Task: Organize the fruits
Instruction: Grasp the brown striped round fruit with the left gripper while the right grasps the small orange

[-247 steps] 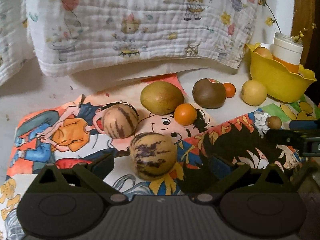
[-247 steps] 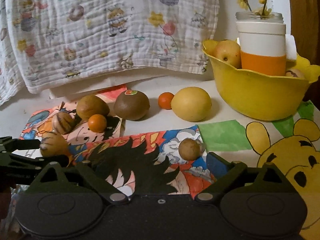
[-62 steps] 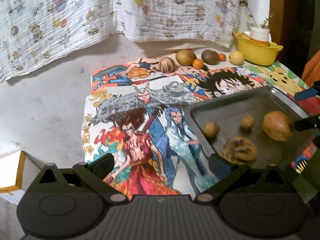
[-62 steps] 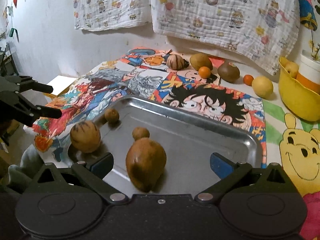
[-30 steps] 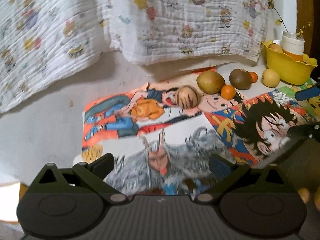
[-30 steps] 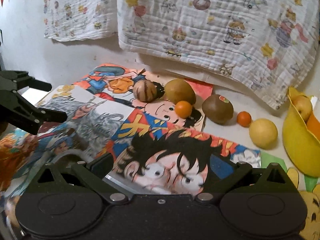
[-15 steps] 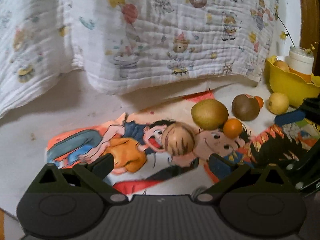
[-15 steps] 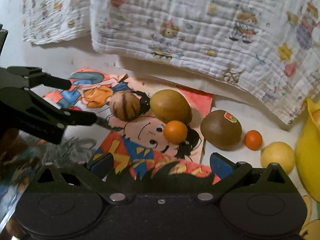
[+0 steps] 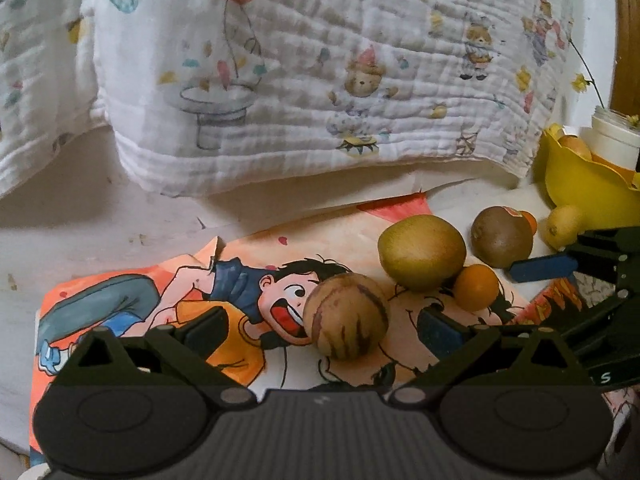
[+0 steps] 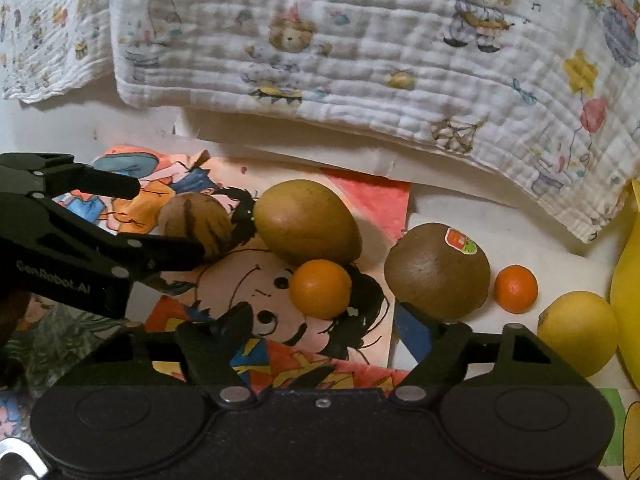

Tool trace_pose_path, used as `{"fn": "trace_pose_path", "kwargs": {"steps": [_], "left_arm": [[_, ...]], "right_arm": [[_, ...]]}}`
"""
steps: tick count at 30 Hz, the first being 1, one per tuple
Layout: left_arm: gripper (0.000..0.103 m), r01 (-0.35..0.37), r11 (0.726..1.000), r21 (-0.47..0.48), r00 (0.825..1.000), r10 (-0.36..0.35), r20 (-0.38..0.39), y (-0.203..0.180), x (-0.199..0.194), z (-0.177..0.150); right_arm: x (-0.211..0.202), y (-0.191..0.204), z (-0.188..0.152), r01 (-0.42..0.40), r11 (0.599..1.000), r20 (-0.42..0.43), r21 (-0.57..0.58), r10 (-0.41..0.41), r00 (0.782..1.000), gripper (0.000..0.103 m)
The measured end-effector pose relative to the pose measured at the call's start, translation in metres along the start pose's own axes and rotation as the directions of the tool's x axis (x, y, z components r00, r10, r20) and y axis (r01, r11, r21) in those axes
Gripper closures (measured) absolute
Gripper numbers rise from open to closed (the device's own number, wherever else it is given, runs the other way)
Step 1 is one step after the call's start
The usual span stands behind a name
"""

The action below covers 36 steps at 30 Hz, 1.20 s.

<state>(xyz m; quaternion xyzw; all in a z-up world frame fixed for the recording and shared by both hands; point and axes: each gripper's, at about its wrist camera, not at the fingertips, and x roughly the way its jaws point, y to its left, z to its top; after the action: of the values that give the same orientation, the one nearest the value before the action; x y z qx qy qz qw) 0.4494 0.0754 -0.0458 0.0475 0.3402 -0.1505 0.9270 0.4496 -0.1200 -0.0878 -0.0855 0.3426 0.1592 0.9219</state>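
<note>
A striped tan round fruit [image 9: 346, 316] lies on the cartoon poster [image 9: 132, 300] between the open fingers of my left gripper [image 9: 320, 330]; it also shows in the right wrist view [image 10: 196, 226]. Behind it lie a greenish oval fruit [image 9: 422, 256], a small orange [image 9: 476, 286] and a brown kiwi [image 9: 502, 236]. My right gripper [image 10: 320, 332] is open and empty, with the small orange [image 10: 320, 288] just ahead between its fingers. The oval fruit [image 10: 306, 222], the stickered kiwi [image 10: 438, 270], a smaller orange [image 10: 516, 288] and a yellow lemon [image 10: 576, 332] lie around it.
A yellow bowl [image 9: 580, 184] with fruit and a white cup stands at the far right. A printed white cloth [image 9: 320, 60] hangs over the back wall. The left gripper's arm [image 10: 80, 240] reaches in from the left in the right wrist view.
Both grippers have moved forward from the metal tray toward the fruit row. The striped fruit now sits between my left fingers, and the small orange is close ahead of my right gripper.
</note>
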Motion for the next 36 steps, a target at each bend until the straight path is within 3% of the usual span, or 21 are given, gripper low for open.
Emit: {"fn": "trace_pose_path", "kwargs": {"steps": [6,11,22,36], "left_arm": [[0.012,0.027,1.0,-0.014,1.0,-0.027,-0.002,0.001,0.008,0.002],[0.021,0.043,0.999,-0.018,0.999,-0.043,-0.011,0.001,0.011,0.002],[0.047,0.082,0.996,-0.039,0.995,-0.084,-0.044,0.004,0.018,0.004],[0.05,0.093,0.995,-0.029,0.995,-0.094,-0.038,-0.007,-0.005,0.001]], "right_arm": [[0.009,0.001,0.001,0.019,1.0,0.016,-0.005,-0.019,1.0,0.036],[0.012,0.001,0.005,0.021,1.0,0.023,-0.013,-0.02,1.0,0.051],[0.012,0.004,0.006,-0.001,1.0,0.025,-0.027,0.002,1.0,0.065],[-0.011,0.005,-0.003,-0.053,0.998,0.056,-0.04,0.055,0.997,0.066]]}}
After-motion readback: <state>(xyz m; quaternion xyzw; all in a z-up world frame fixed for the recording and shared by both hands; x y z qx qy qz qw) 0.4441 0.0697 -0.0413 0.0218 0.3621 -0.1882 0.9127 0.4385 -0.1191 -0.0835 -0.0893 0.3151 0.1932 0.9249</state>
